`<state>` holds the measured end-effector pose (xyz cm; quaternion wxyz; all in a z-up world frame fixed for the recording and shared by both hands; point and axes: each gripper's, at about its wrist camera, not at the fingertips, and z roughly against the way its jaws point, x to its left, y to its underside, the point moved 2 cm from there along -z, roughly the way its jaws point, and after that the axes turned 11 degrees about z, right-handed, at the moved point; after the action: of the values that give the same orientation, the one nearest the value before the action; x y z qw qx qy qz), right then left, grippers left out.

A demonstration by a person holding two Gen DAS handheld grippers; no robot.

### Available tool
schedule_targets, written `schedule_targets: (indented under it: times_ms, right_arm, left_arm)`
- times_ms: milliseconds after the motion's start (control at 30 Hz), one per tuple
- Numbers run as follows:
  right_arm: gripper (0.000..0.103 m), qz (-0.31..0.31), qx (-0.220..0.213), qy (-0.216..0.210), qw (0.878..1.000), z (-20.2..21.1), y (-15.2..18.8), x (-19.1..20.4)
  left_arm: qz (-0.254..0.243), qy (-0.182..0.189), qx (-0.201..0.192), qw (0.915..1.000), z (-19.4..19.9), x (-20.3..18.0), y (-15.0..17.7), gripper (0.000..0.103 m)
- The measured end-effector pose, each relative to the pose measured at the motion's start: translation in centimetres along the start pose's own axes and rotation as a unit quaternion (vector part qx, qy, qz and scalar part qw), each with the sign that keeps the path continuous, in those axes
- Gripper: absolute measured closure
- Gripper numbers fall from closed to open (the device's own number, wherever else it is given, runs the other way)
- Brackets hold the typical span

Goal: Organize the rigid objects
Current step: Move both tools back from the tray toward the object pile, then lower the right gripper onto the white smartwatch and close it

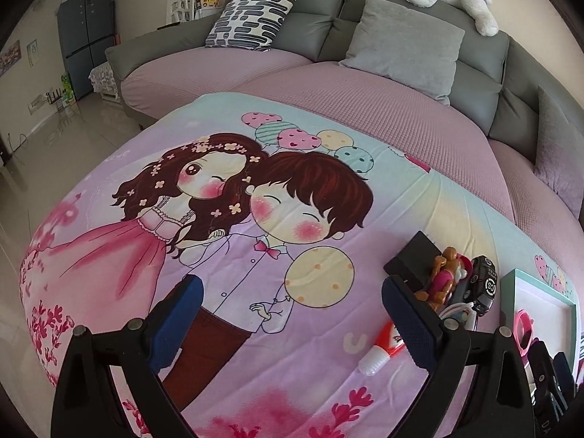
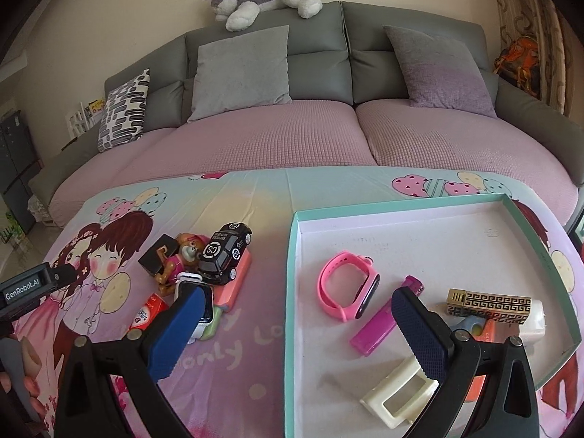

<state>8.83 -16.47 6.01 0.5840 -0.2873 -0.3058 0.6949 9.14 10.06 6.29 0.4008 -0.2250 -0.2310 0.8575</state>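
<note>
Both tongs spread wide, nothing between the pads. Left tongs hang over the cartoon-print cloth on the bench, w/ the loose pile just to their right. Right tongs hang across the tray's left rim.

Pile sits left of the tray, near bench centre: black car on a pink block, dog figure touching the car, black box beside it, red-white tube at the front.

In the tray: pink watch, magenta bar, cream frame, gold-black lighter near the right rim.
</note>
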Motion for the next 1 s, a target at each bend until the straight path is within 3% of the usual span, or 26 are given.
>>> schedule_targets:
  times_ms: [133,367,667,867,1000]
  right_arm:
    - [0.000,0.017,0.008,-0.002,1.000,-0.8,0.1,1.7]
    - [0.000,0.011,0.006,-0.057,0.998,-1.6,0.2,4.4]
    - [0.001,0.015,0.032,-0.075,0.997,-3.5,1.0,6.3]
    - [0.018,-0.013,0.048,-0.103,0.993,-4.4,1.4,6.5]
    - [0.023,-0.027,0.059,-0.115,0.991,-5.0,1.8,6.6]
  left_arm:
    - [0.014,0.011,0.018,0.9997,-0.9,1.1,0.0,0.005]
    - [0.019,0.024,0.050,0.9983,-2.5,1.8,0.3,0.005]
    - [-0.014,0.049,0.099,0.9938,-4.6,0.7,1.7,0.005]
    - [-0.001,0.047,0.107,0.9931,-5.1,1.5,1.7,0.005]
    - [0.008,0.052,0.111,0.9924,-5.2,1.8,1.7,0.005]
